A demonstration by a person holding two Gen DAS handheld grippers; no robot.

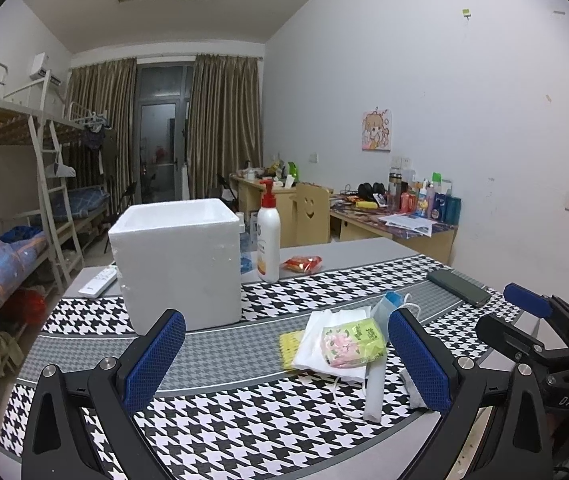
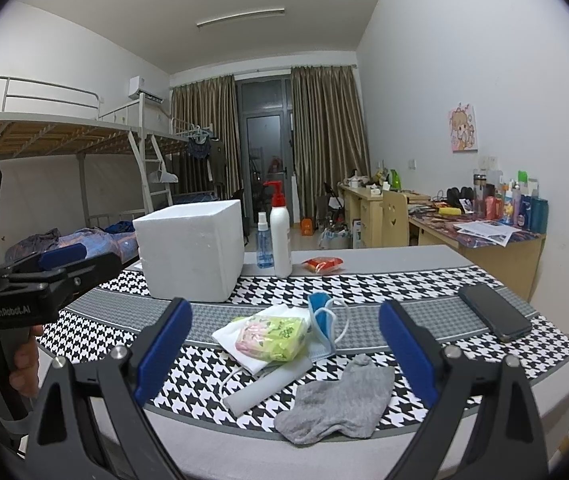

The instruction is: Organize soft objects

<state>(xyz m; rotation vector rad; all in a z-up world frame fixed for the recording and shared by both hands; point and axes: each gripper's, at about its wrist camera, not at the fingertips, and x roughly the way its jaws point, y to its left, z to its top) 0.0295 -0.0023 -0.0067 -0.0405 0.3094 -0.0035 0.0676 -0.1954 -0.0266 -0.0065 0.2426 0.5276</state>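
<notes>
Grey and limp, the sock (image 2: 336, 402) lies at the table's (image 2: 364, 258) near edge, just ahead of the right gripper (image 2: 284, 356), whose jaws stand wide and empty. The left gripper (image 1: 286, 356) gapes empty too, facing the tissue pack (image 1: 352, 342) atop a white cloth (image 1: 324, 340) (a face mask (image 2: 322, 316) touches them). The foam box (image 1: 180, 264) stands behind. Risk, I judge: pinching the pack could drag the tangled cloth and mask straps along.

The right gripper (image 2: 284, 344) hung with jaws wide apart above a grey sock (image 2: 336, 400) near the table edge (image 2: 204, 444), a green tissue pack (image 2: 274, 336) on white cloth (image 2: 240, 334) beyond, before a foam box (image 2: 190, 250).
</notes>
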